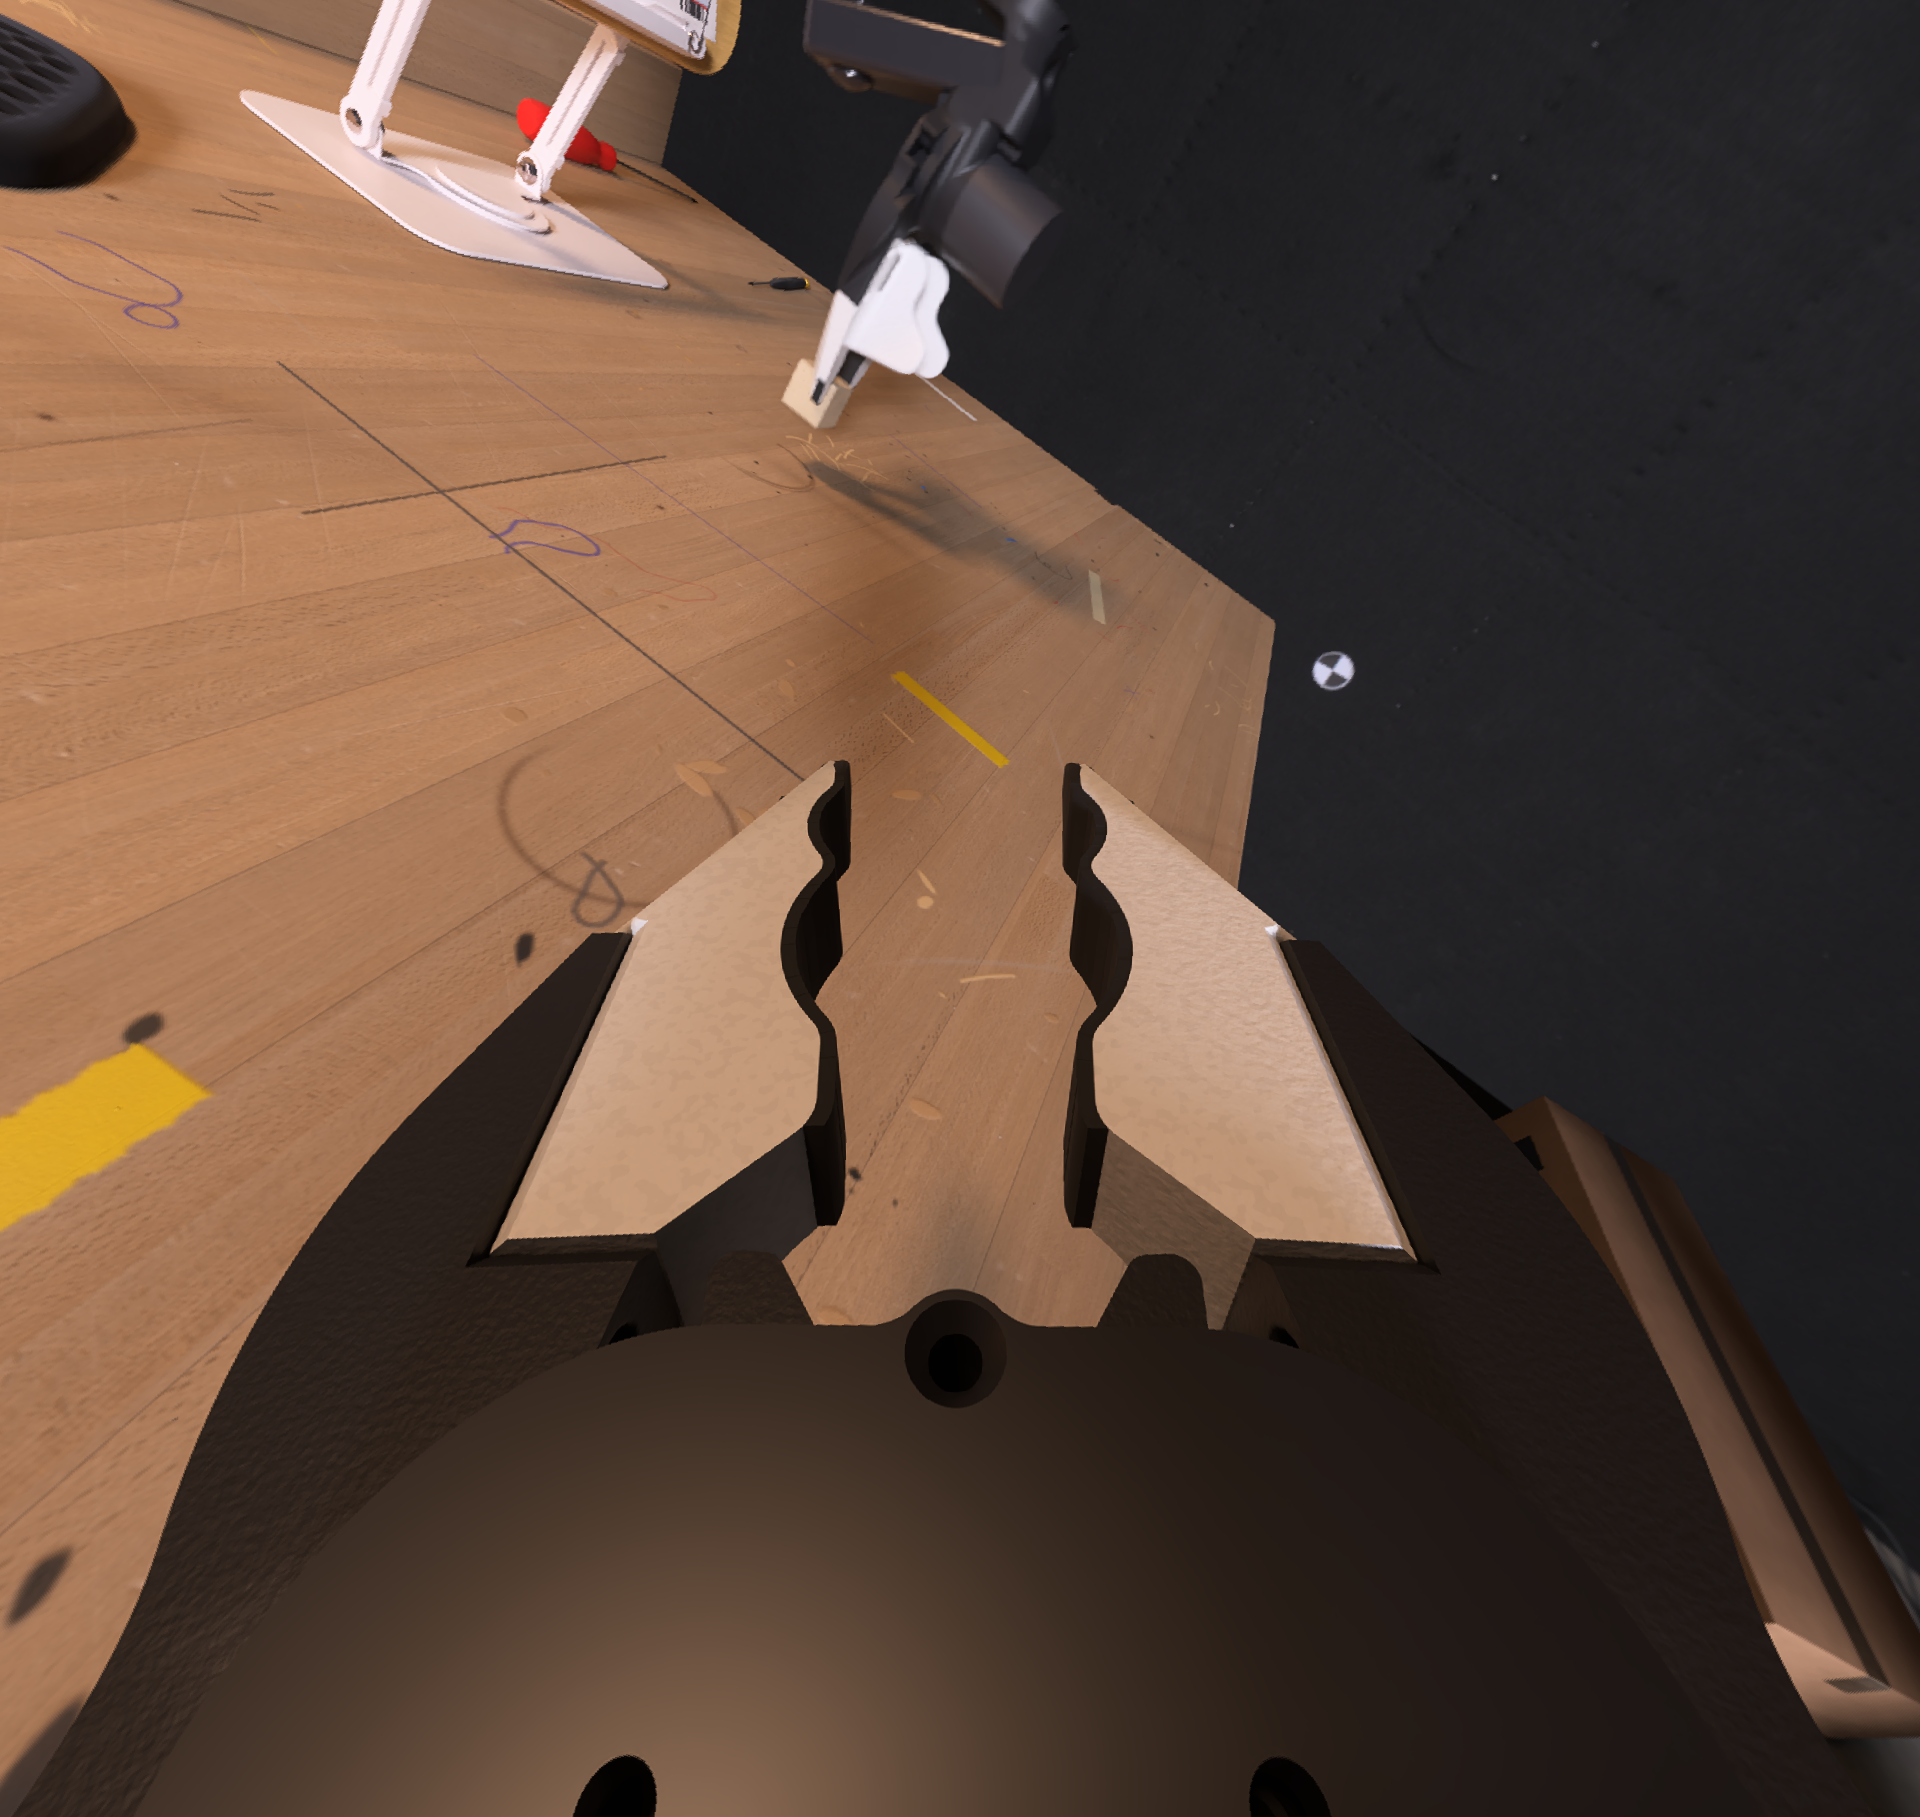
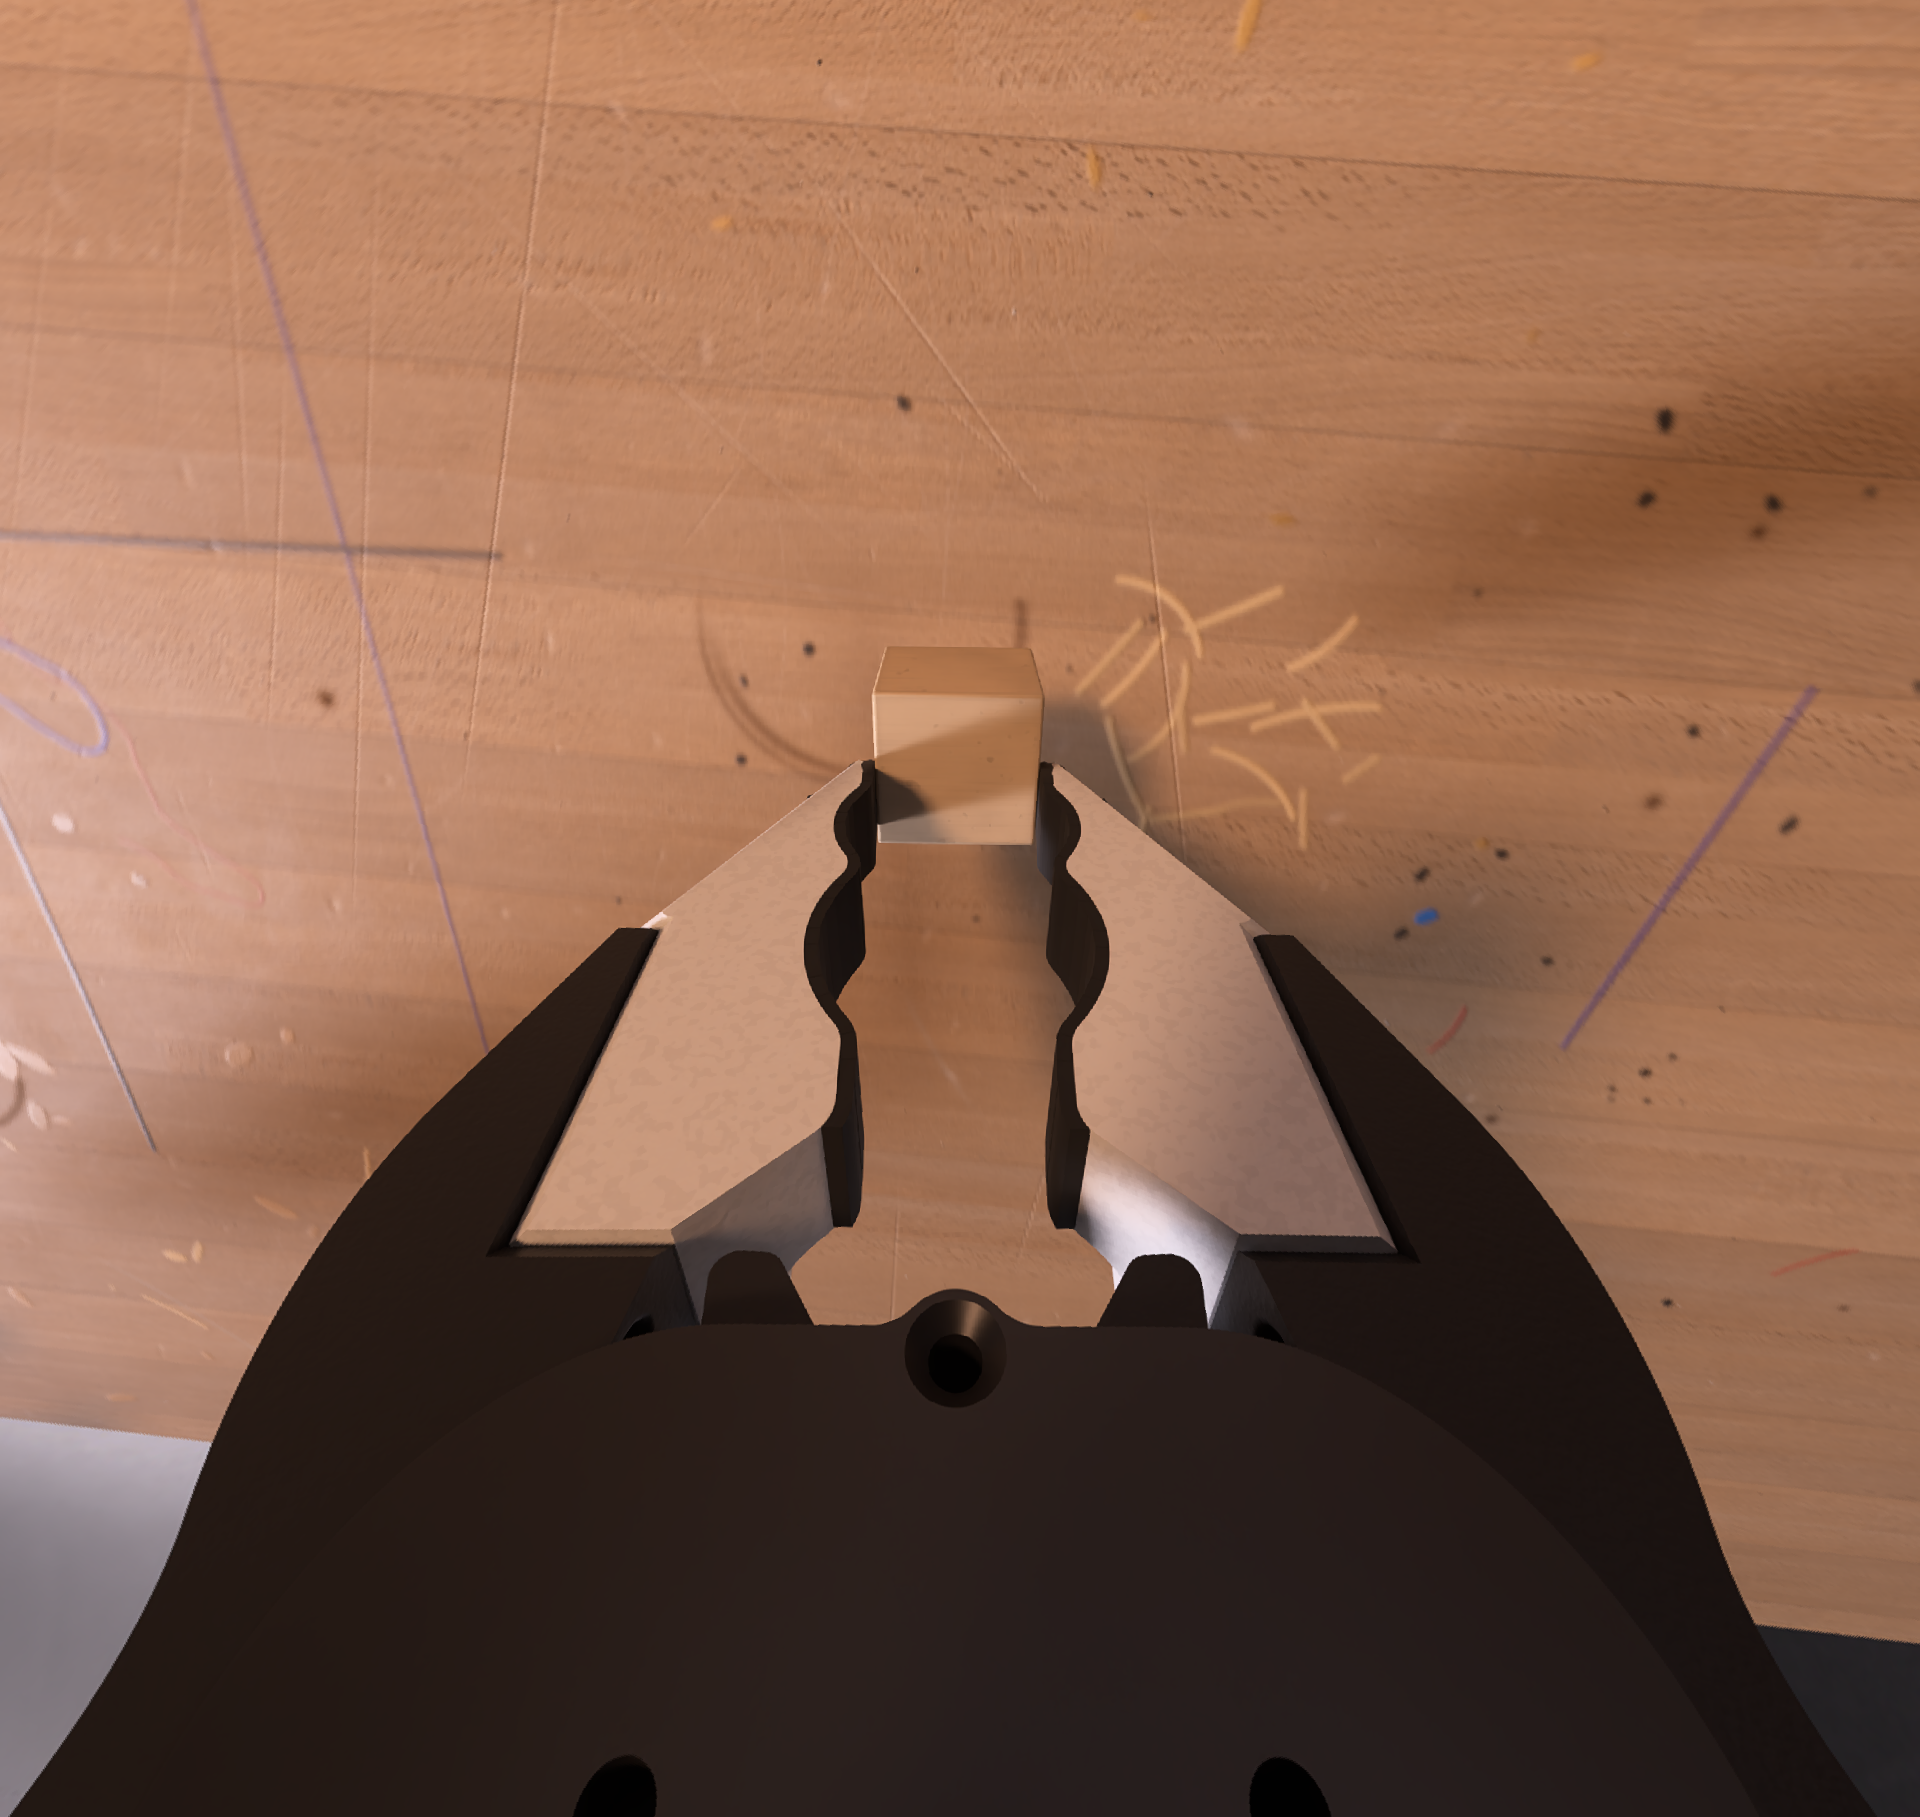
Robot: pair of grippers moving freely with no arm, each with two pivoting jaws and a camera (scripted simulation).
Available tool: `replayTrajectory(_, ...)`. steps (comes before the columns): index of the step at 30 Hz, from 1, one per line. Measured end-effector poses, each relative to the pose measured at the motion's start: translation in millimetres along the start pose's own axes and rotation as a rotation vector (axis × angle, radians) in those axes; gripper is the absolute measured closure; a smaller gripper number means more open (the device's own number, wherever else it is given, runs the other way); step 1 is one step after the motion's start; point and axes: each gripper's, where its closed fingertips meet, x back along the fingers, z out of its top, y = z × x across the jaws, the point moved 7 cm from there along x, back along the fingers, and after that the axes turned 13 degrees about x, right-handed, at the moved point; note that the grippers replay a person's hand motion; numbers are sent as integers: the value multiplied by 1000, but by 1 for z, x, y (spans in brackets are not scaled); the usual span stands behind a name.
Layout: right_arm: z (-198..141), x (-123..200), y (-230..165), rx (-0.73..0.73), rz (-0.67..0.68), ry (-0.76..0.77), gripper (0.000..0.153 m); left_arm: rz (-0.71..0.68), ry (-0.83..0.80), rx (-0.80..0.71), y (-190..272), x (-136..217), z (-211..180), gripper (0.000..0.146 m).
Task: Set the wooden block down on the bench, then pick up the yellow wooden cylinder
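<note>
While the left gripper (image 1: 956, 780) gapes empty at lower centre, the right gripper (image 2: 956, 780) pinches the wooden block (image 2: 956, 749) at its fingertips above the surface (image 2: 935, 261).

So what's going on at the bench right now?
The right gripper is pinching the small wooden block between its fingertips, low over the bench near its edge; whether the block touches the wood is unclear. The left gripper hovers open and empty over another part of the bench. No yellow cylinder shows in either view.
</note>
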Motion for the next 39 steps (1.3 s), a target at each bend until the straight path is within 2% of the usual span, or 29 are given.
replayTrajectory(3, 15, -20, -1, -11, 30, -39, 122, -11, -8, 9, 0, -1, 0, 105)
replayTrajectory(6, 22, -30, -6, 28, -1, -98, 122, 22, -40, -14, -4, -1, -3, 105)
replayTrajectory(10, 23, -34, -9, 76, -49, -57, 122, 39, -48, -40, -2, 0, -3, 103)
replayTrajectory(12, 19, -20, -10, 101, -76, 1, 101, 60, -49, -66, -2, 2, -3, 99)
replayTrajectory(13, 14, -5, -12, 109, -119, 78, 95, 81, -51, -87, -3, 3, -3, 99)
replayTrajectory(15, -5, 34, -27, 129, -184, 302, 93, 124, -53, -136, -3, 6, -2, 98)
replayTrajectory(18, -60, 78, -83, 209, -161, 700, 95, 187, -39, -198, -5, 10, 2, 97)
replayTrajectory(20, -107, 85, -130, 227, -44, 947, 95, 232, -34, -199, -9, 14, 4, 97)
replayTrajectory(22, -154, 72, -174, 183, 59, 1131, 98, 271, -28, -145, -14, 20, 11, 97)
replayTrajectory(23, -173, 60, -192, 176, 96, 1176, 99, 283, -20, -109, -17, 25, 18, 97)
replayTrajectory(25, -201, 34, -219, 172, 102, 1168, 95, 348, 10, -53, -27, 40, 37, 98)
replayTrajectory(27, -217, 18, -233, 199, 94, 1155, 93, 413, -8, -70, -36, 57, 63, 100)
replayTrajectory(29, -221, 13, -241, 243, 120, 1167, 93, 426, -88, -202, -46, 73, 96, 100)
replayTrajectory(31, -219, 10, -245, 288, 132, 1174, 93, 531, -182, -403, -66, 83, 131, 100)
replayTrajectory(34, -215, 4, -248, 308, 160, 1159, 92, 622, -355, -533, -111, 81, 172, 99)
replayTrajectory(37, -214, 1, -246, 257, 190, 1158, 89, 642, -556, -478, -164, 63, 190, 96)
replayTrajectory(39, -213, 3, -244, 258, 154, 1168, 89, 689, -714, -479, -196, 50, 190, 95)
